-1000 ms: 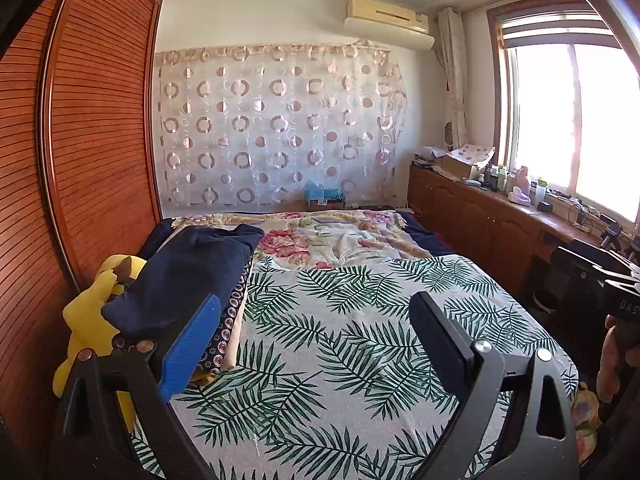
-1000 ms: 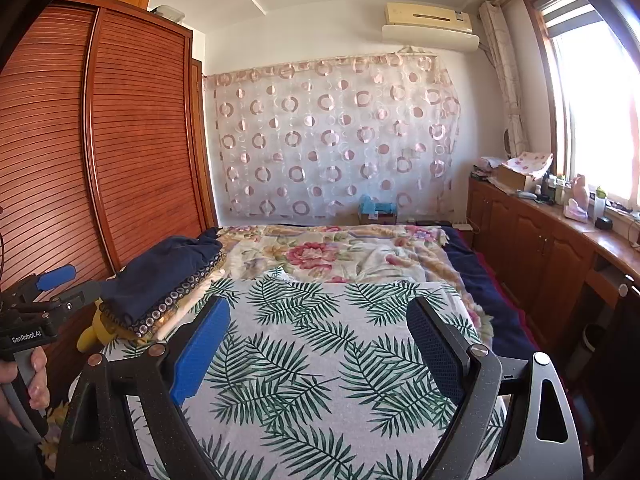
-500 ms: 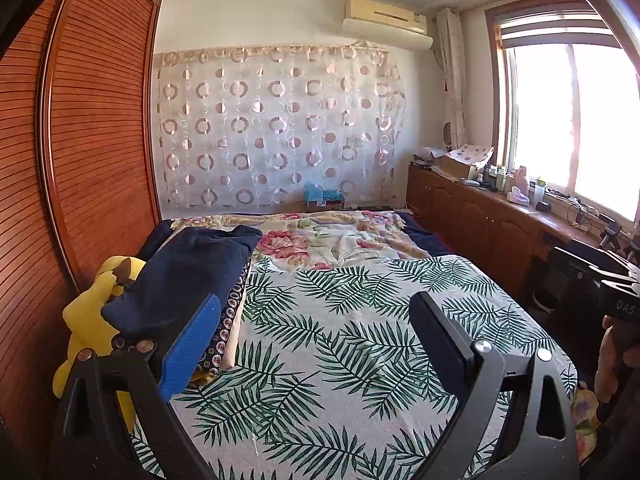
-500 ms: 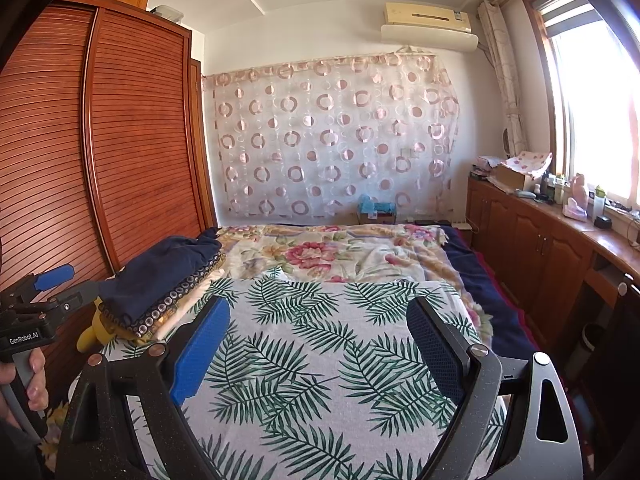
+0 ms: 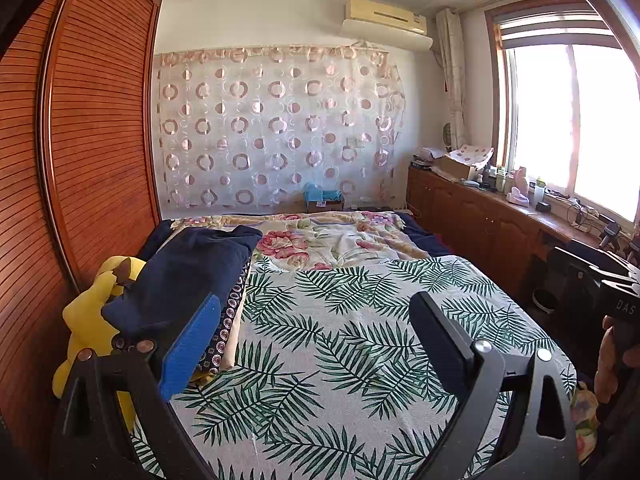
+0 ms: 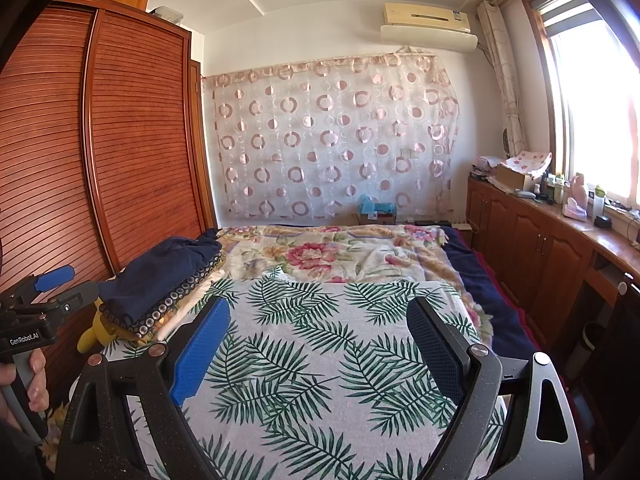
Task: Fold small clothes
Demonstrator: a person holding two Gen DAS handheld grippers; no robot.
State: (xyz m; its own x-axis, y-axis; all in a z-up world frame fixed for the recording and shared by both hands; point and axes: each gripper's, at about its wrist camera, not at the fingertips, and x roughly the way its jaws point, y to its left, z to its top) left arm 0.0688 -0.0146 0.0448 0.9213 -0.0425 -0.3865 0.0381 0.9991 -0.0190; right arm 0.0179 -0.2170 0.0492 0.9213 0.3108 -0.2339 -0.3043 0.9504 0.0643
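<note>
Between the wide-spread jaws of the left gripper (image 5: 314, 336) and the right gripper (image 6: 318, 340), nothing is being held; both are hovering over the palm-leaf-print bedspread (image 6: 320, 360). Beyond them, at the wardrobe-side edge, navy folded clothes (image 5: 188, 272) are resting stacked on patterned fabric. Judging from this, folding is appearing finished, or more garments are awaiting delivery.

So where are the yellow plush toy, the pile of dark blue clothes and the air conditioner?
yellow plush toy (image 5: 86, 320): left wrist view, on its yellow body beside the wardrobe.
pile of dark blue clothes (image 5: 188, 268): left wrist view, on the top navy garment.
air conditioner (image 6: 428, 20): right wrist view, on its front panel.
</note>
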